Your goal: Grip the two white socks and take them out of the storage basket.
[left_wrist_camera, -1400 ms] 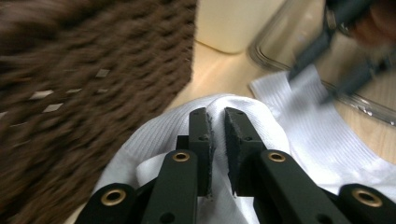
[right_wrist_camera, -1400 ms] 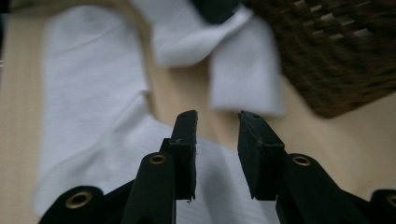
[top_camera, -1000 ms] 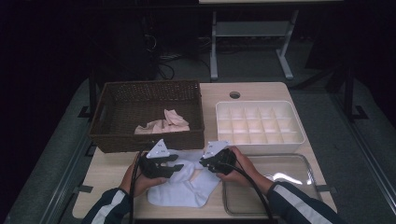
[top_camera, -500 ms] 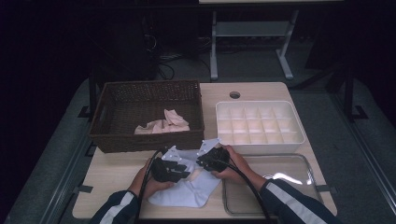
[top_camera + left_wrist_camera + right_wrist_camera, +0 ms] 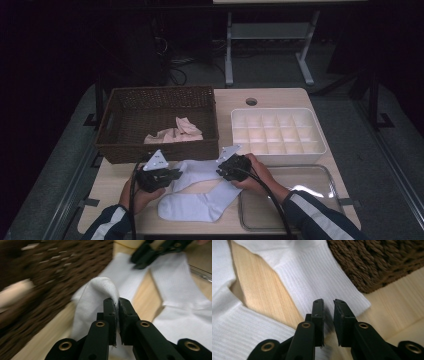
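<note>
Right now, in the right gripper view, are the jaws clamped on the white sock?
No: the right gripper has a clear gap between its jaws above the white sock, pinching no fabric.

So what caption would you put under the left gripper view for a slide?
Left gripper pinching a fold of white sock beside the brown wicker basket.
</note>
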`<action>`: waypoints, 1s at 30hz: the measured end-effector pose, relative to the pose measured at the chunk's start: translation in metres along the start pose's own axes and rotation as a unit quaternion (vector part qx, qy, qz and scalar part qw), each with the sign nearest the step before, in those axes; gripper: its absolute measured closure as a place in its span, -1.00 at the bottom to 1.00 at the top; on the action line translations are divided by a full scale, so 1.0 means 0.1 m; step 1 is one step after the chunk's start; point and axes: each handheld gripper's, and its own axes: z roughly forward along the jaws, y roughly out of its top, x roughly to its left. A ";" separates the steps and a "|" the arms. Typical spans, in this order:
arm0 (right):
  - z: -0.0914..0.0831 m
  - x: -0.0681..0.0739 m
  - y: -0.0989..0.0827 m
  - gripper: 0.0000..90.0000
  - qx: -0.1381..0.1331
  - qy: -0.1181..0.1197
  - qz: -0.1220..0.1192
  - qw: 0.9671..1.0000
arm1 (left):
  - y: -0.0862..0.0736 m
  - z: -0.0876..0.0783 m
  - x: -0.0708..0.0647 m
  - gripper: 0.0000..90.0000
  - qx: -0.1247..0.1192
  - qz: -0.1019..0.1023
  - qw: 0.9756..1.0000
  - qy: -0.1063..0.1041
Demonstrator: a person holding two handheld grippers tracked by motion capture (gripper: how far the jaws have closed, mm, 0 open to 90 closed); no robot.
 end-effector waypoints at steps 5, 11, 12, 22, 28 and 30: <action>-0.10 -0.01 0.01 0.64 -0.021 -0.009 0.011 1.000 | -0.16 -0.12 0.17 0.82 -0.010 -0.038 0.999 0.019; 0.01 0.04 0.03 0.60 -0.010 -0.004 -0.003 1.000 | -0.30 -0.14 0.27 0.77 0.014 -0.053 0.998 0.044; 0.02 0.05 0.02 0.60 -0.007 -0.004 -0.003 1.000 | -0.32 -0.15 0.29 0.74 0.017 -0.057 0.997 0.052; -0.14 0.08 0.05 0.59 -0.047 0.056 -0.026 0.997 | -0.32 -0.32 0.23 0.17 -0.012 -0.033 0.998 0.044; -0.03 0.16 0.07 0.39 -0.034 0.089 -0.053 0.994 | -0.37 -0.29 0.13 0.13 0.017 -0.001 0.999 0.039; 0.02 0.16 0.07 0.37 -0.028 0.091 -0.061 0.994 | -0.36 -0.35 0.16 0.01 -0.002 -0.019 0.999 0.050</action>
